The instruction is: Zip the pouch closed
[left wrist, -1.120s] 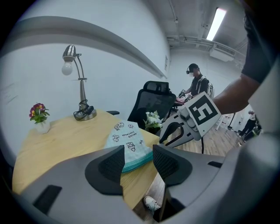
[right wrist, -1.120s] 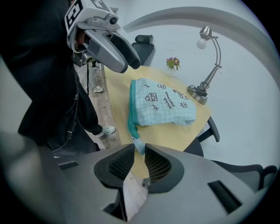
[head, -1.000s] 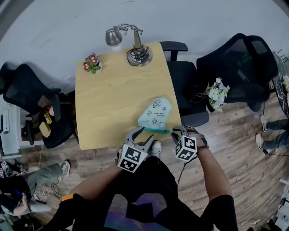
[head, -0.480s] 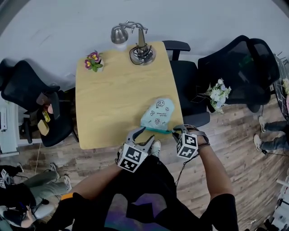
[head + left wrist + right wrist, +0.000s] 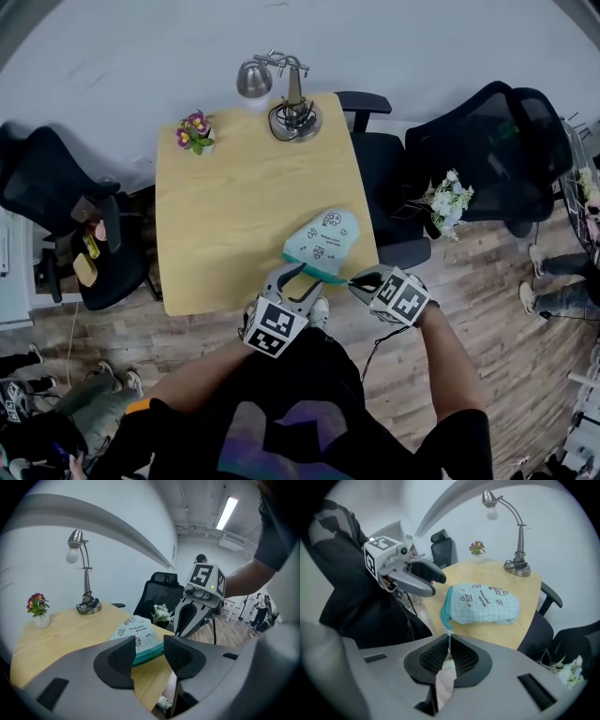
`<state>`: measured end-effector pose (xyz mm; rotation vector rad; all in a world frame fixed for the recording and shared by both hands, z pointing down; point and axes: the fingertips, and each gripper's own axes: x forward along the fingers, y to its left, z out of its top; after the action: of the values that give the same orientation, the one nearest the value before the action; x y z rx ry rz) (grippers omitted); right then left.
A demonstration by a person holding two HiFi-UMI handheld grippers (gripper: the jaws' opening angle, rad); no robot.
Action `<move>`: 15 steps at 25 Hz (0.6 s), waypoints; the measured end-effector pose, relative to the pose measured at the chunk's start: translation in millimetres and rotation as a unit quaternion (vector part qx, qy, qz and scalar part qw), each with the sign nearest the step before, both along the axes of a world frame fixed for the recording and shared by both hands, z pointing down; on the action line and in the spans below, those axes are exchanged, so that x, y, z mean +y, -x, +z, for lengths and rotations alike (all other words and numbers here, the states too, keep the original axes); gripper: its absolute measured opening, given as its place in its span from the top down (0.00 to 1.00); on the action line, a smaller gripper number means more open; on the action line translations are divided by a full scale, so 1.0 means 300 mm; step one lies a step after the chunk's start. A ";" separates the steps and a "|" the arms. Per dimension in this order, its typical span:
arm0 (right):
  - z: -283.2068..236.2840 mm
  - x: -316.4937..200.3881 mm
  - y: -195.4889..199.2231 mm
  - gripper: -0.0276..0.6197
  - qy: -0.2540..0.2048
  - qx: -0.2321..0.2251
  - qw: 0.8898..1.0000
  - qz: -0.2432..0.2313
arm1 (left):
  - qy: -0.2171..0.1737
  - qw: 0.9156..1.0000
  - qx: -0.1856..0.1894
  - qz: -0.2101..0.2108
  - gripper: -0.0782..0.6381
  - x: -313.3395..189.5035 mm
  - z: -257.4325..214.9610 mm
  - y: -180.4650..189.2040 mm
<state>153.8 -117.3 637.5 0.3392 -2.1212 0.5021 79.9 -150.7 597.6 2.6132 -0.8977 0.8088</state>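
Lying flat at the lower right corner of the light wooden surface [image 5: 234, 197], just right of centre in the head view: one pale mint pouch [image 5: 325, 239]. It is checked fabric with small dark printed figures. Its teal zipper edge [image 5: 316, 272] is turned toward the person, at the surface's near rim.

Right hand-held gripper [image 5: 357, 279]: right of centre, at the right end of the zipper edge. Its jaws have just been closing and now stand together, pinched on the zipper pull [image 5: 448, 635], a thin tab running from the pouch's teal corner into the pads. The marker cube faces up.

Left hand-held gripper [image 5: 298, 279]: just left of the right one, at the left end of the zipper edge. Its jaws are apart. The teal edge shows in the gap beyond the pads, which do not press on it.

Other items on the surface, all well apart from the pouch:
- chrome desk lamp [image 5: 281, 89] with a coiled cord at its base, at the top edge
- small white pot of purple and yellow flowers [image 5: 194, 131], upper left corner

Surroundings:
- black office chair at left [image 5: 56, 202]
- second black chair at upper right [image 5: 497, 131]
- bunch of white flowers [image 5: 448, 199] beside the second chair
- wood-plank floor [image 5: 487, 319]
- bystander's legs [image 5: 562, 295] at the right frame edge
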 end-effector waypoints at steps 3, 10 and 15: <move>-0.094 -0.014 0.053 0.91 0.011 -0.056 0.998 0.020 | -0.010 1.000 0.020 -0.011 0.62 -0.032 -0.064 0.020; -0.276 -0.068 0.163 0.91 0.049 -0.185 0.980 0.058 | -0.053 0.997 0.060 -0.001 0.62 -0.067 -0.243 0.078; -0.352 -0.093 0.226 0.91 0.073 -0.239 0.966 0.064 | -0.060 0.995 0.061 0.042 0.63 -0.014 -0.286 0.103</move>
<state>86.0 -145.0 532.0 0.2931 -2.5165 0.8842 49.1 -154.7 512.0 2.7859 -0.8308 0.6248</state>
